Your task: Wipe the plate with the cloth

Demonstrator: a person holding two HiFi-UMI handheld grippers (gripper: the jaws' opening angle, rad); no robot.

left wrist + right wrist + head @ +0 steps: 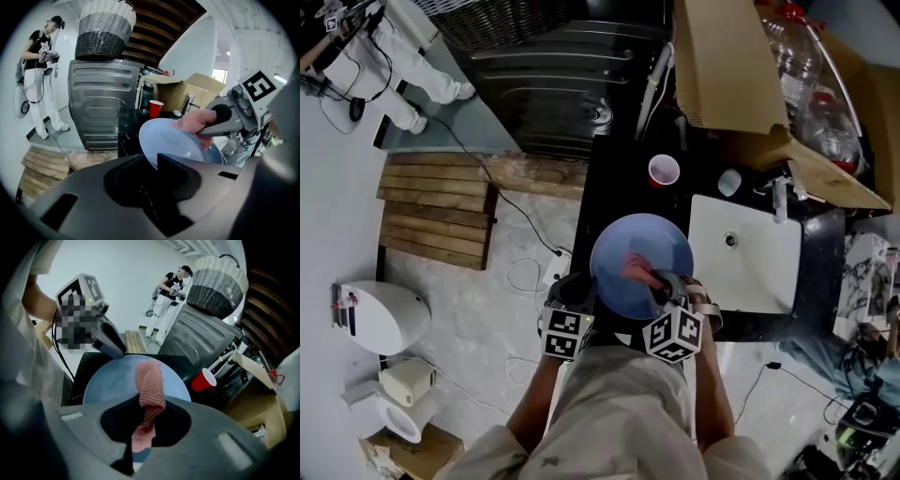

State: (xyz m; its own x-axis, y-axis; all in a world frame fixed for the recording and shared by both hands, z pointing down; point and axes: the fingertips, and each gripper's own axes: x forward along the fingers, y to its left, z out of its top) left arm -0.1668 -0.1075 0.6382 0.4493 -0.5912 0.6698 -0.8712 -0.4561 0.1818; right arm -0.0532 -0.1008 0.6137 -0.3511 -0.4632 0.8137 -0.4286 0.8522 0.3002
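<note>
Left gripper (156, 161) clenched on the rim of the pale blue plate (645, 242), biting the edge at roughly 7 o'clock of the disc in the head view, with the plate tilted up and away from the jaws in the left gripper view. Right gripper (146, 414) shut tight on the pink knitted cloth (150, 380), coming in at 5 o'clock of the plate; one end of the cloth pinched between the jaws, the other folded forward and lying against the plate's face near its middle. Both grippers side by side over the near edge of the black desk (609, 192), marker cubes toward the wearer. Straight ahead at 12 o'clock of the plate, a red cup (664, 171) upright on the desk, apart from the plate. At 3 o'clock, a white sink (748, 267) at the desk's right, just beside the plate's rim. At 1 o'clock, beyond the cup, an open cardboard box (727, 66) with clear plastic bottles (811, 80) in it. At 11 o'clock, a dark grey washing machine (101, 105) carrying a woven basket (105, 30), white above and dark below. At 9 o'clock, down on the floor (478, 309), a wooden pallet (436, 211). Farther off at 10 o'clock, beside the machine, a second person (41, 79) standing with a device held in both hands.
</note>
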